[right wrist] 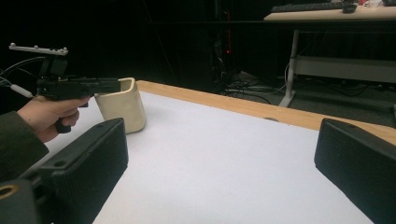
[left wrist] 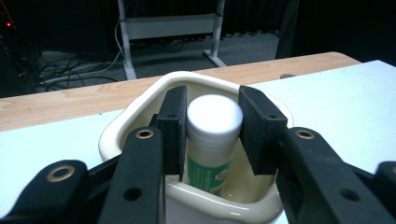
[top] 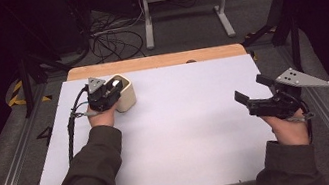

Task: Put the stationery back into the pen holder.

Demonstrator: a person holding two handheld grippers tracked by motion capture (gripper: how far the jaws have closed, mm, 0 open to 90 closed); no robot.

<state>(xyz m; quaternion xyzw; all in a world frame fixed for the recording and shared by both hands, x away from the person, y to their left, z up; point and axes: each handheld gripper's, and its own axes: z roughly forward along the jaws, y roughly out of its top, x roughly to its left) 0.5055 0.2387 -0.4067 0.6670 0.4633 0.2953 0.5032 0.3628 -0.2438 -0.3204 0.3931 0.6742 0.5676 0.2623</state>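
With your left gripper [left wrist: 210, 135] closing its fingers on the white bottle [left wrist: 212, 140] inside the cream cup [top: 125, 93] at the desk's [top: 185, 134] 10 o'clock, you seem mid-grasp, so next lift straight up while your right gripper [top: 254, 92] idles wide open and empty at 3 o'clock.

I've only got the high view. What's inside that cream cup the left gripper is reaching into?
Observer: A white-capped bottle with a green label, standing in the cream cup.
Operator: Is it gripped?
Observer: It looks so. The left gripper has both fingers against the cap.
Operator: And the right side?
Observer: The right gripper is open, with nothing but bare table between its fingers.
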